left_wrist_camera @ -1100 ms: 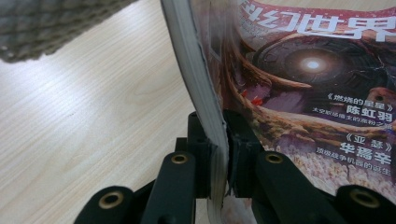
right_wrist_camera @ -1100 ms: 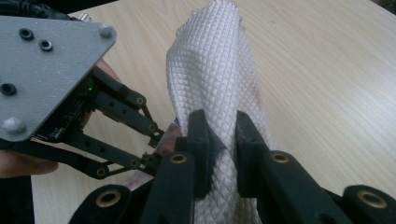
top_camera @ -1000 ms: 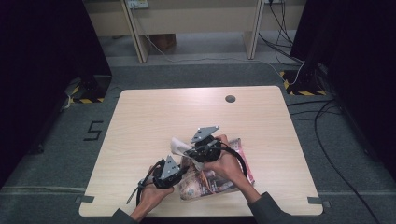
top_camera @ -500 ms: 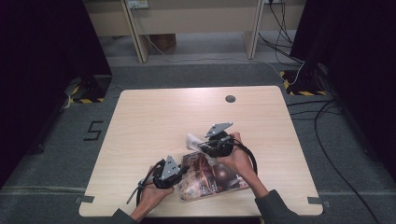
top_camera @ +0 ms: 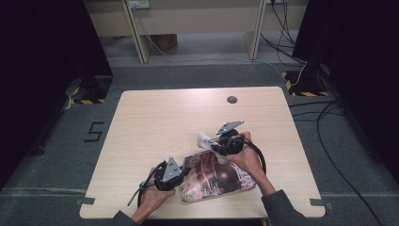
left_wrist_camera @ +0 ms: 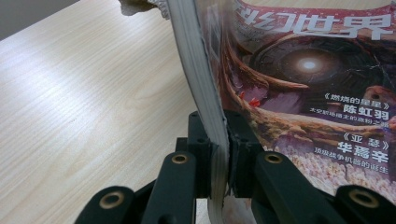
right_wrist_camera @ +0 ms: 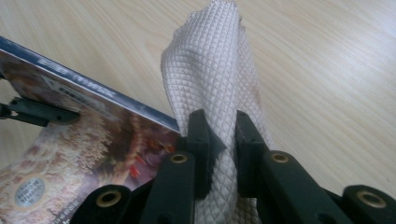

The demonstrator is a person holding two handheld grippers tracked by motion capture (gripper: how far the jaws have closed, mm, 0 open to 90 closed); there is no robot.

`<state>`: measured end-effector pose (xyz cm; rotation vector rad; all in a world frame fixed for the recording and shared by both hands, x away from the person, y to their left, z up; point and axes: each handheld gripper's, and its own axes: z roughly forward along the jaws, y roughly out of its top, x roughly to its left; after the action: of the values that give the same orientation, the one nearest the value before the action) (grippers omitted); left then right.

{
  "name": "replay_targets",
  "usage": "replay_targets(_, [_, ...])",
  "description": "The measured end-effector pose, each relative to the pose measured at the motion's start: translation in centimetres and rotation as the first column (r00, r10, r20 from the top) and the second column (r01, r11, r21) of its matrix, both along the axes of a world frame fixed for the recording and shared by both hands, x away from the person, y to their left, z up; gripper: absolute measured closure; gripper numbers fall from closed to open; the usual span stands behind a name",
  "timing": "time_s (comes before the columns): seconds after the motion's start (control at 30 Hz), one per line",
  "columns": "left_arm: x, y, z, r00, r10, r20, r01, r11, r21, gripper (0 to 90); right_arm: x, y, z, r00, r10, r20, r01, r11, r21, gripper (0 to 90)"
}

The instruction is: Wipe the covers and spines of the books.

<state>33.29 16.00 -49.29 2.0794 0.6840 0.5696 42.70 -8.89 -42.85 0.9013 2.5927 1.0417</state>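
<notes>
Moved rightward off the magazine with the cloth: right tool, pinching that cloth, now over its far right corner. Unmoved: left tool, clamped on magazine's left edge, raised slightly. Flat on counter near front edge, cover up. Beyond, far off: dark round hole.

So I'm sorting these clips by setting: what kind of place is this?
Probably a lab or recording room, not a home: one bare wooden table stands on grey carpet, hazard-striped tape marks the floor, loose cables trail past, and dark curtains close both sides.
</notes>
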Motion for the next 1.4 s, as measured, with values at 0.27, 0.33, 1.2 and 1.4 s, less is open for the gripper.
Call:
replay_targets(0.27, [0.0,0.0,0.0,1.0,-0.003,0.005,0.003,1.0,0.005,81.7,0.8,-1.2,-0.5,0.9994,-0.031,-0.015,0.031,0.999,-0.006,80.6])
replay_targets(0.33, [-0.1,0.0,0.0,1.0,-0.003,0.006,0.003,1.0,0.005,81.8,1.0,-1.5,-0.7,0.9989,-0.042,-0.02,0.042,0.999,-0.009,80.7])
replay_targets(1.2, [-0.1,-0.1,0.2,0.9998,-0.014,0.015,0.013,0.9998,0.014,81.7,3.7,-5.5,-2.5,0.9865,-0.148,-0.07,0.145,0.988,-0.051,80.6])
replay_targets(1.4, [-0.1,-0.1,0.2,0.9998,-0.015,0.015,0.015,0.9998,0.015,81.6,4.5,-6.6,-3.2,0.9796,-0.186,-0.076,0.181,0.981,-0.069,80.7])
